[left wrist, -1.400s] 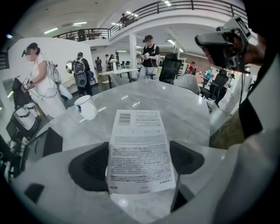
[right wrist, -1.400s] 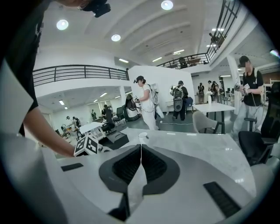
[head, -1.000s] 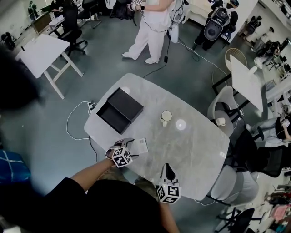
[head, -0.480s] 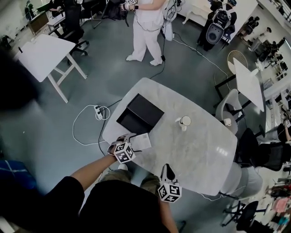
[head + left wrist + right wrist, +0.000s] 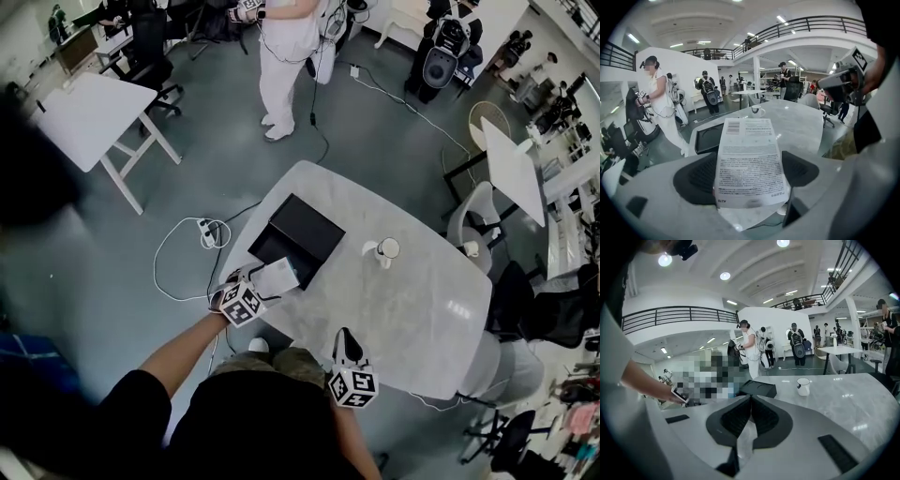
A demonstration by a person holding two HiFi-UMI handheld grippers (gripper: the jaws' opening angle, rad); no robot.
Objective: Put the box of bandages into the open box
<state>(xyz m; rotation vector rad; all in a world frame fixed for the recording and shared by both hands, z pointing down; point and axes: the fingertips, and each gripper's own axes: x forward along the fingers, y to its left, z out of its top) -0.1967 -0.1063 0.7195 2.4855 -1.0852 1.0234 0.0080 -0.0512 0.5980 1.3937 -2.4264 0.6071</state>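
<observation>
My left gripper (image 5: 260,282) is shut on the white box of bandages (image 5: 277,277), held flat with its printed back up (image 5: 749,161) between the two dark pads. It hangs at the near edge of the open black box (image 5: 295,239), which lies on the grey marble table (image 5: 412,309). In the left gripper view the black box (image 5: 708,138) shows just beyond the bandage box. My right gripper (image 5: 346,346) rests at the table's near edge, its jaws shut on nothing (image 5: 749,416). From there the black box (image 5: 758,388) sits ahead to the left.
A white mug (image 5: 386,249) stands on the table to the right of the black box. A power strip and cables (image 5: 204,230) lie on the floor at the left. White chairs (image 5: 473,220) stand at the table's right side. A person in white (image 5: 281,47) stands beyond.
My left gripper has carried the bandage box forward from the table's near edge to the near rim of the black box. The head view has shifted. The right gripper stays put.
</observation>
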